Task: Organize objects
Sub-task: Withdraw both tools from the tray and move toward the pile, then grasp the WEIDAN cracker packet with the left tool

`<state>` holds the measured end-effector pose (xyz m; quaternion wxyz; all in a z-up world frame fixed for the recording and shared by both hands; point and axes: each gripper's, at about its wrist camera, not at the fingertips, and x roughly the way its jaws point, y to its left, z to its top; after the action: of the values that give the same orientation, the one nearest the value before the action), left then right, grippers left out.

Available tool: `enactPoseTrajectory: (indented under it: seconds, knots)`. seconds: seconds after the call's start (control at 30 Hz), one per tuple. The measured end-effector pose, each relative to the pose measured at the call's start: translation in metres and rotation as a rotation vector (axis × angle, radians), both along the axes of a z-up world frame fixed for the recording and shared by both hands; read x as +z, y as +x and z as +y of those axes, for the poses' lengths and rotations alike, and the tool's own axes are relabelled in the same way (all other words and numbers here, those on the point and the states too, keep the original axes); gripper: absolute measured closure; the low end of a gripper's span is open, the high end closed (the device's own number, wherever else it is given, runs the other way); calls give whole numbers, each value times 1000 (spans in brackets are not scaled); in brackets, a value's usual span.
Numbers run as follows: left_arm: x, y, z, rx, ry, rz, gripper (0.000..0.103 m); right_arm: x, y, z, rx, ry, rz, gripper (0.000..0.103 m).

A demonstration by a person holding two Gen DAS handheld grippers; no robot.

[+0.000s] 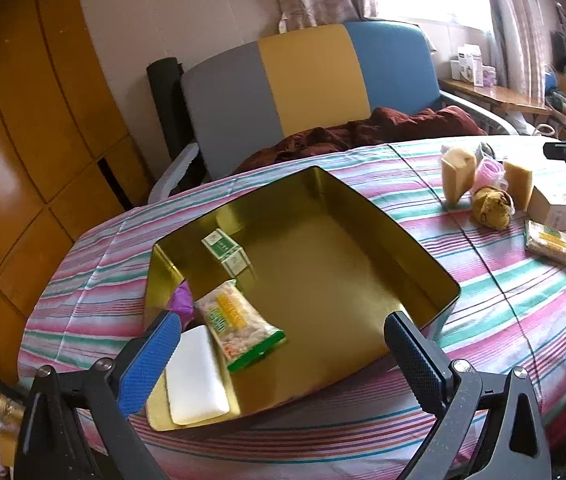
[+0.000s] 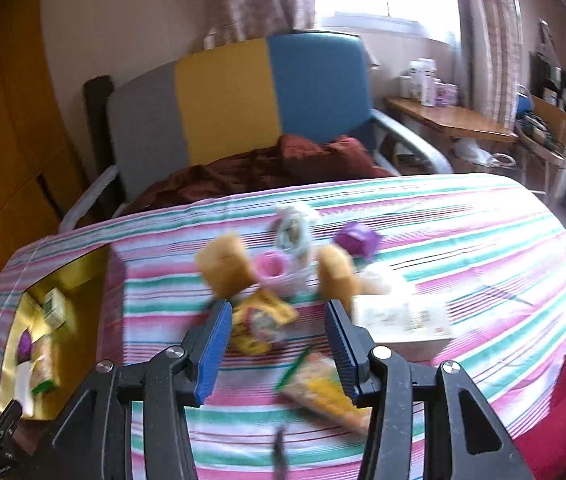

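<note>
**A:** What is on the worktop, and where do things stand?

**B:** A striped cloth (image 1: 503,300) covers the worktop. At its left sits an open gold tin (image 1: 363,280), shallow and shiny inside. In it lie a small green-and-white carton (image 1: 227,252), a snack packet (image 1: 239,324), a flat white bar (image 1: 195,376) and something purple (image 1: 183,300) tucked in the near-left corner. To the right, well apart from the tin, a loose cluster waits: two tan sponge-like blocks (image 2: 225,266), a pink ring-shaped piece (image 2: 271,270), a purple lump (image 2: 357,240), a yellow packet (image 2: 261,320), a second snack packet (image 2: 323,390) and a white box (image 2: 403,322).

**A:** And the two tools?

**B:** The left gripper (image 1: 283,352) hovers over the tin's near edge, fingers spread wide, nothing between them. The right gripper (image 2: 279,344) points down at the cluster, fingers partly apart and empty; the yellow packet shows in the gap beyond them, untouched. That view is blurred.

**A:** How would those loose things handle?

**B:** My judgement: all look light. The packets are crinkly film, slippery and easily crushed, so pinch across the narrow width near the middle, gently. The sponge blocks should squash and spring back; grip their flat sides. The white box is stiff card, best taken across its shorter sides.
</note>
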<state>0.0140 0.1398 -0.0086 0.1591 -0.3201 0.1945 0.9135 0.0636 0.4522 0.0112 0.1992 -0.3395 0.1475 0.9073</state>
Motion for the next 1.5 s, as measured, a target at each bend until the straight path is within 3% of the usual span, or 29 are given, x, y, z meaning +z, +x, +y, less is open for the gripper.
enactPoseTrajectory:
  seconds: [0.23,0.5,0.77,0.9,0.97,1.0,1.07,1.3,1.4,1.5]
  knots:
    - [-4,3,20,-49,-23,-9,1,-6,8,46,-104,6,-1,54]
    - [-8,3,46,-108,-48,-24,1,-25,25,97,-233,-208,50,54]
    - [-15,1,97,-256,-23,-93,1,-30,43,112,-290,-317,127,54]
    - [-20,2,140,-389,12,-152,2,-31,46,114,-284,-349,142,53]
    - [-23,2,159,-439,30,-178,8,-32,49,116,-285,-370,152,53]
    - [-24,4,170,-480,38,-189,14,-33,49,118,-285,-384,156,53]
    - [-27,11,195,-613,29,-189,14,-36,50,121,-283,-412,162,53]
    - [-47,34,266,-1041,-167,-154,13,-41,45,122,-257,-451,153,53]
    - [-60,39,289,-1147,-269,-129,11,-43,44,124,-253,-467,145,53]
    - [-65,42,306,-1224,-302,-123,10,-46,44,127,-258,-481,144,53]
